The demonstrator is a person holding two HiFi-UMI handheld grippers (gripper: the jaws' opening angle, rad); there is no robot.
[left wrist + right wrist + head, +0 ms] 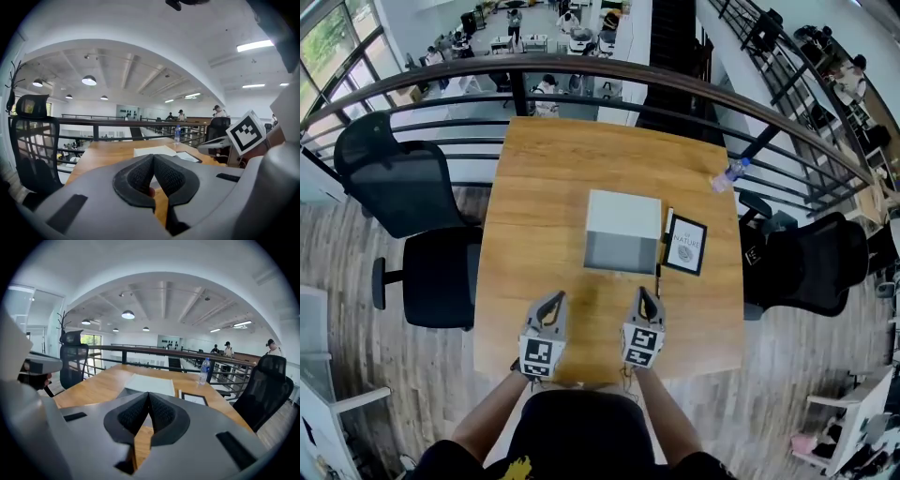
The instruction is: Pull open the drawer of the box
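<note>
A wooden surface (525, 187) stands against a curved black railing (581, 67), with an open office floor below and beyond it. On it I count one box (623, 220), one black-framed card (685, 245), one thin dark stick (664, 246) and one clear bottle (727, 175).

The box sits near the middle, a little to the right. Its white top faces up and its grey front faces the near edge, toward me. Its longer side seems to run left to right, though it looks close to square. I can make out no handle or drawer seam on the grey face. The stick lies just beside the box's right side, with the card right of that, and the bottle is at the far right edge.

I have two claws near the near edge, well short of the box and aimed at it. The left claw (555, 298) has its pads pressed together at the tips and holds nothing. The right claw (647, 295) is closed the same way, also empty.

A black chair (811, 267) stands at the right. I cannot tell whether the dark shapes at the left are one chair or two. The print on the card is too small to read.
</note>
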